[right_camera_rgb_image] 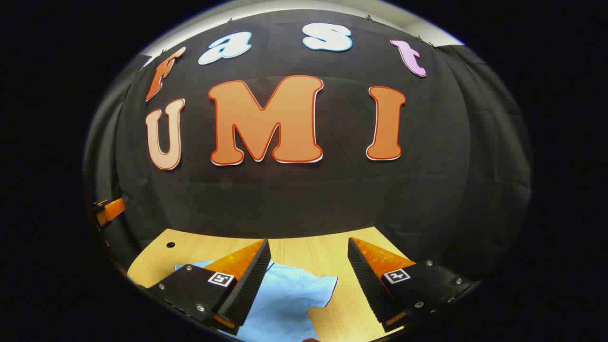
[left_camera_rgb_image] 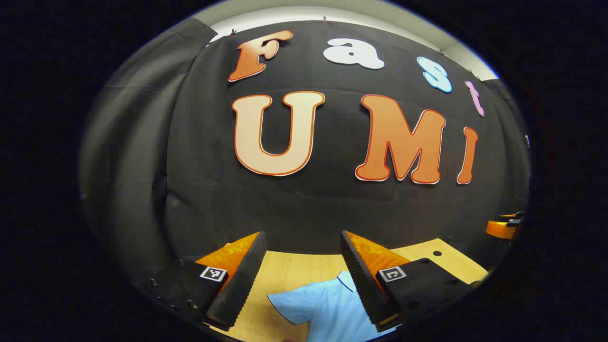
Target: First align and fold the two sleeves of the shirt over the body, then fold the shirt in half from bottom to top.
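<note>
Sleeves spread wide on a pale blue shirt (right_camera_rgb_image: 285,299) tell us the folding has not begun: in the right gripper view one short sleeve (right_camera_rgb_image: 319,287) lies flat on the wooden table (right_camera_rgb_image: 313,251), pointing away from the body, and in the left gripper view the other sleeve (left_camera_rgb_image: 294,304) does the same. We judge that both sleeve folds and the bottom-to-top fold are all left to do.

Nearest us, the left gripper (left_camera_rgb_image: 300,280) hangs above its side of the shirt with jaws parted wide and nothing between them; the sleeve shows through the gap, apparently below rather than touched. The right gripper (right_camera_rgb_image: 308,282) matches it, released and empty, its fingers straddling the sleeve on its side without pressing on the cloth, as far as we can tell.

Farther off, the bare tabletop runs to its back edge, where a small hole (right_camera_rgb_image: 170,245) marks the board. Beyond it hangs the booth's black cloth wall (right_camera_rgb_image: 304,199), with a strip of pale wall (left_camera_rgb_image: 332,12) above.
</note>
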Motion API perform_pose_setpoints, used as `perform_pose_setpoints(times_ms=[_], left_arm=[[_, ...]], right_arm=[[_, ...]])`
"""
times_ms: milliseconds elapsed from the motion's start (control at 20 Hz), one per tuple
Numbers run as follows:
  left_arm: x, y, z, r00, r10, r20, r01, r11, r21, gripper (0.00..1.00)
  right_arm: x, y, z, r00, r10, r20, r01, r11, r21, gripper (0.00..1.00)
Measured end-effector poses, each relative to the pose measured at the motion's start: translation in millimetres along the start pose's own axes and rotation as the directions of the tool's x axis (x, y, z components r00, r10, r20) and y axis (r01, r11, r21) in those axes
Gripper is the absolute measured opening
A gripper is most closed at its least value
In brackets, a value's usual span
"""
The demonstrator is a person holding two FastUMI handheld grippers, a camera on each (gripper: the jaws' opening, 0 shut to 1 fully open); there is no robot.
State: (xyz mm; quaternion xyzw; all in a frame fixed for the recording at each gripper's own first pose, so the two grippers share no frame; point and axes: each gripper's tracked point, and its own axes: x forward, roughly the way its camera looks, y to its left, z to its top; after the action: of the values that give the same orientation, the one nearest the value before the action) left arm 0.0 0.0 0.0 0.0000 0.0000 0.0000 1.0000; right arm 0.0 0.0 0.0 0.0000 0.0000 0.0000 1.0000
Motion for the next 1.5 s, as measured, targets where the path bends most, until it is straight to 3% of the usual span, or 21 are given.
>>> perform_pose_setpoints(times_ms=[800,1100,1300,1500], left_arm=[[2.7,10.7,0.3,1.0,0.0,0.004,0.0,1.0,0.012,1.0],[10.2,13.8,-3.4,1.0,0.005,-0.004,-0.005,1.0,0.02,1.0],[16.9,13.8,-5.6,1.0,0.006,-0.004,-0.006,0.999,0.034,1.0],[24.8,18.4,-8.1,1.0,0.006,-0.007,-0.006,0.999,0.042,1.0]], right_arm=[[2.7,5.1,-8.7,0.999,-0.021,-0.036,0.02,1.0,-0.017,0.98],[14.8,1.9,-23.5,0.994,-0.032,-0.105,0.029,0.999,-0.027,0.98],[36.0,-6.2,-40.6,0.982,-0.049,-0.185,0.047,0.999,-0.016,0.98],[62.0,-19.2,-78.2,0.936,-0.061,-0.346,0.074,0.997,0.024,0.99]])
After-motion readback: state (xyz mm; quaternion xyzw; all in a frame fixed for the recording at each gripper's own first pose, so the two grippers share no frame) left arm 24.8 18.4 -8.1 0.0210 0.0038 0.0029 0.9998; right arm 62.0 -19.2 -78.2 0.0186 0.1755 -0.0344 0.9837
